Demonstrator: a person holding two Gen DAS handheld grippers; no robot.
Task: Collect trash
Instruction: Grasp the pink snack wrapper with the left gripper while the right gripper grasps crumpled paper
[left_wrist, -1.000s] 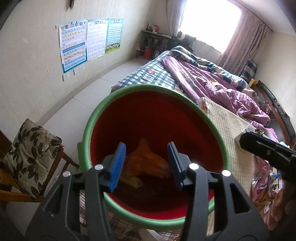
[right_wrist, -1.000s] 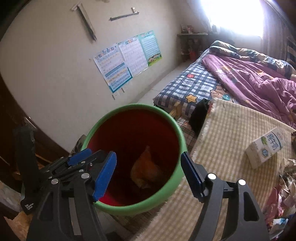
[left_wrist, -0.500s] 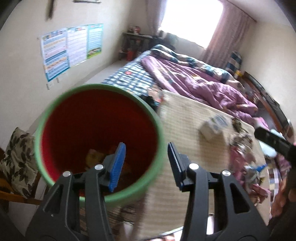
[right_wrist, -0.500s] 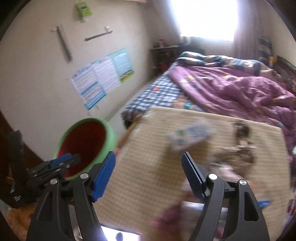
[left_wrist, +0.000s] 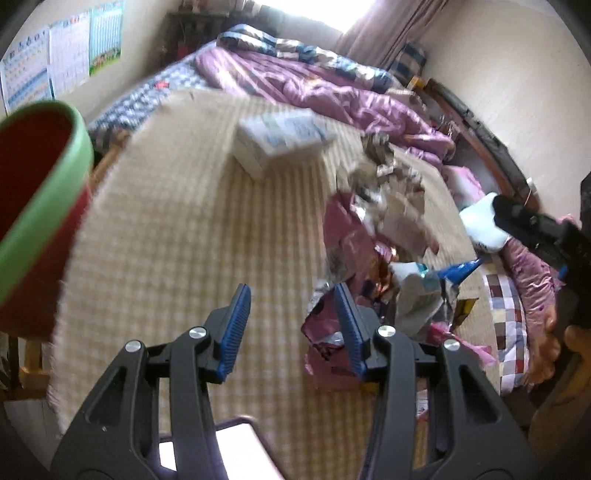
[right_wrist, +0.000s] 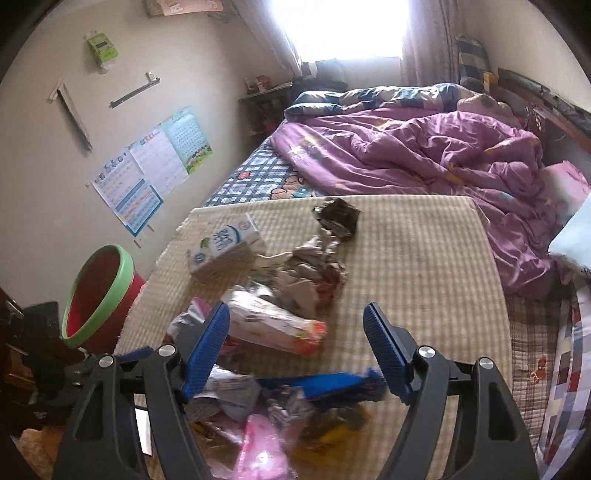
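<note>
A pile of trash lies on a beige checked mat (right_wrist: 424, 258): a white milk carton (right_wrist: 221, 243), crumpled paper (right_wrist: 317, 266), a white and orange packet (right_wrist: 273, 325), a blue wrapper (right_wrist: 332, 384) and pink wrappers (left_wrist: 343, 251). My right gripper (right_wrist: 297, 347) hovers open above the packet, nothing pressed between its pads. Over bare mat left of the pile, my left gripper (left_wrist: 293, 325) is open and empty, its right finger beside a pink wrapper. The red bin with a green rim (left_wrist: 48, 177) stands off the mat's left edge and also shows as the bin (right_wrist: 99, 291) in the right wrist view.
The mat lies on a bed with a rumpled purple quilt (right_wrist: 424, 155) behind it. Posters (right_wrist: 151, 166) hang on the left wall. A hand (left_wrist: 550, 347) and the right tool's black frame (left_wrist: 535, 229) sit at the left wrist view's right edge.
Both grippers have swung away from above the red bin, to the right, and now hang over the mat and the trash pile. The bin has slid to the left edge of both views.
</note>
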